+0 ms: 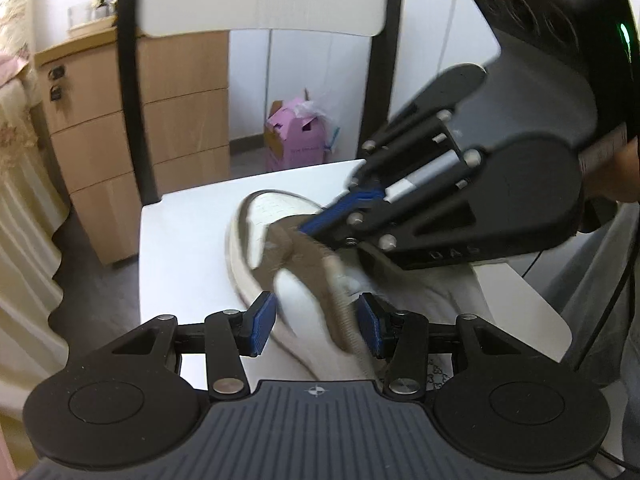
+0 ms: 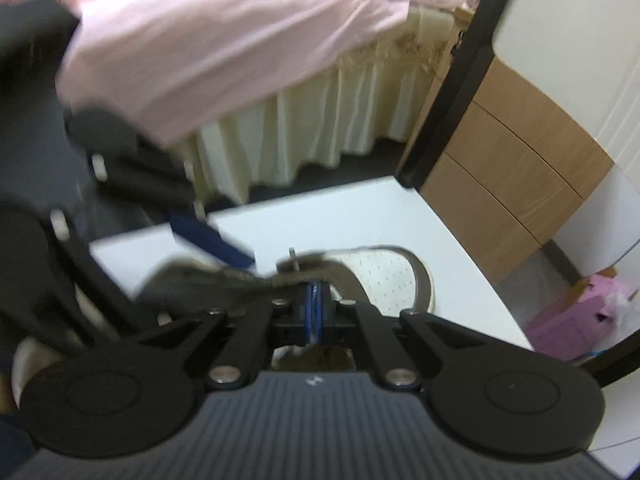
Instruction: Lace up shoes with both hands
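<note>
The shoe (image 1: 280, 248) is laid on the white table (image 1: 192, 240), its toe pointed away. The right tool (image 2: 316, 300) is closed at the tongue, perhaps on a lace. The left tool (image 1: 316, 320) is held open around the heel.

Left gripper (image 1: 316, 322) jaws parted, right gripper (image 2: 316, 300) jaws closed, both angled downward

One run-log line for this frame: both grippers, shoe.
left gripper: open, straddling shoe | right gripper: shut at the lacing, lace grip unclear | shoe on white chair seat
</note>
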`<state>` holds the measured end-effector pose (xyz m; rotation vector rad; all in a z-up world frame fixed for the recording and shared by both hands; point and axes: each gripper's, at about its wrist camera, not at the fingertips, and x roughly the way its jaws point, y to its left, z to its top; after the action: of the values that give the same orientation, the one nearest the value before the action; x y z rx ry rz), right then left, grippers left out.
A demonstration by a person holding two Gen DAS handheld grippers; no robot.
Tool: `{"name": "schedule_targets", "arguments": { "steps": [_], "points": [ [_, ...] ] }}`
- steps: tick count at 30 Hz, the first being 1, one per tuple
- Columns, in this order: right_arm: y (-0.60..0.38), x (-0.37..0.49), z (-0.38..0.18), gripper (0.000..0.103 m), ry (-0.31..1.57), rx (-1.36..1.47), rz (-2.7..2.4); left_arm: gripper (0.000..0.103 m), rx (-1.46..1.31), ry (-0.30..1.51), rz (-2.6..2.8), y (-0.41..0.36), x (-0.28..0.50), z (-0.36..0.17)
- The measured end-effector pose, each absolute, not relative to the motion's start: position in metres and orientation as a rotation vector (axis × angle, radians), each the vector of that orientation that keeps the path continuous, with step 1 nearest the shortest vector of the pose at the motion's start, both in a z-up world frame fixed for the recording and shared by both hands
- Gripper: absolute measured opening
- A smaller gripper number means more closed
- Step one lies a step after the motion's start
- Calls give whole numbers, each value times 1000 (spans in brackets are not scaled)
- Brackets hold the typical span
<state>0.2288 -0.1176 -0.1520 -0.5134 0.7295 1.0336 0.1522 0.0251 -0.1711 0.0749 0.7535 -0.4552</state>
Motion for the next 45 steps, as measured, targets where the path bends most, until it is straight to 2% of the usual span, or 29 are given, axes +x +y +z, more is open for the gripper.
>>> {"name": "schedule_targets", "arguments": {
  "steps": [6, 9, 10, 12, 16, 19, 23, 29, 31, 33, 34, 45],
  "points": [
    [-127, 235, -145, 5, 746, -472, 1023, 50, 85, 747, -453, 24, 150, -172],
    [-142, 245, -131, 5, 731, -343, 1012, 50, 87, 744, -450, 24, 150, -172],
    [-144, 247, -127, 8, 720, -299, 1025, 50, 88, 744, -449, 24, 150, -172],
    [-140, 250, -123, 9, 701, -243, 1080, 50, 91, 742, -447, 24, 149, -172],
    [-122, 248, -129, 20, 700, -284, 1150, 50, 87, 742, -443, 25, 149, -173],
    [-113, 247, -140, 21, 738, -350, 1164, 50, 87, 744, -439, 27, 149, -173],
    [-115, 248, -143, 15, 762, -377, 1145, 52, 72, 758, -416, 33, 151, -173],
    [-124, 247, -145, 14, 802, -353, 1081, 51, 96, 750, -380, 32, 152, -173],
    [-124, 247, -146, 10, 805, -341, 1072, 47, 132, 729, -387, 27, 150, -173],
    [-123, 243, -144, 9, 784, -349, 1063, 38, 209, 697, -410, 18, 144, -174],
    [-122, 242, -144, 2, 773, -353, 1058, 37, 241, 686, -421, 13, 140, -175],
    [-127, 244, -124, 0, 697, -204, 1074, 36, 281, 662, -434, 8, 135, -174]
  ]
}}
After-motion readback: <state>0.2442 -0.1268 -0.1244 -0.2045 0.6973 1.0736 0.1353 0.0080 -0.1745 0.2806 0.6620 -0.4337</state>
